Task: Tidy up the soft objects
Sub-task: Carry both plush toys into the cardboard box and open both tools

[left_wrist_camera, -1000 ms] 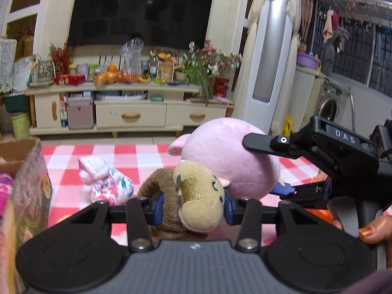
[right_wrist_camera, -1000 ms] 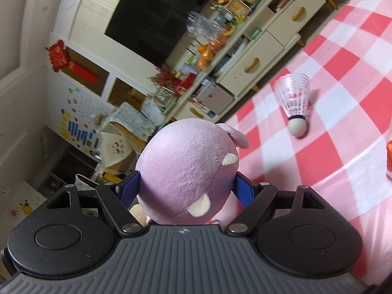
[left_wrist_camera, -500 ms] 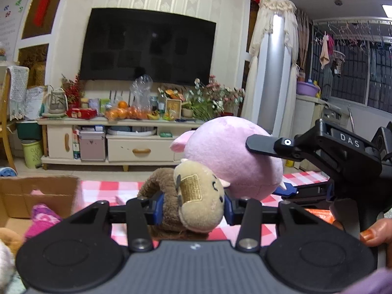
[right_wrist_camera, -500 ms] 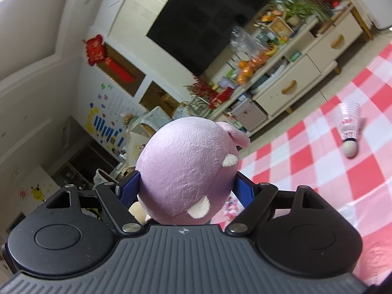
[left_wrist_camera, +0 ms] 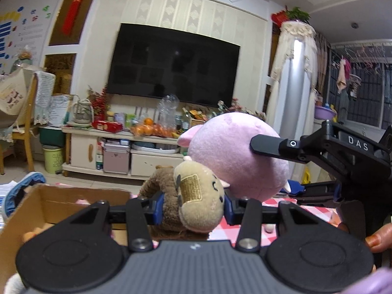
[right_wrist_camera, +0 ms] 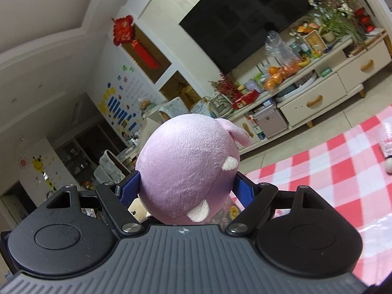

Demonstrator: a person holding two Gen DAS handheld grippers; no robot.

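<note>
My left gripper (left_wrist_camera: 192, 208) is shut on a small brown plush toy (left_wrist_camera: 196, 203) with a tan face, held in the air. Just to its right the pink round plush (left_wrist_camera: 235, 156) is clamped in my right gripper (left_wrist_camera: 289, 166), whose black fingers reach in from the right. In the right wrist view the same pink plush (right_wrist_camera: 186, 169) fills the space between the blue pads of the right gripper (right_wrist_camera: 186, 188). An open cardboard box (left_wrist_camera: 56, 205) sits low at the left, with soft toys partly visible inside.
A red-and-white checked cloth (right_wrist_camera: 330, 169) covers the floor, with a shuttlecock (right_wrist_camera: 388, 149) at its right edge. Behind stand a TV cabinet (left_wrist_camera: 122, 152) crowded with fruit and bottles, a wooden chair (left_wrist_camera: 22, 127) at the left and a tall white air conditioner (left_wrist_camera: 291, 103).
Both grippers have risen and swung left with their toys still held. The checked cloth has dropped out of the left view and the cardboard box has come in below left. The right view has rolled.
</note>
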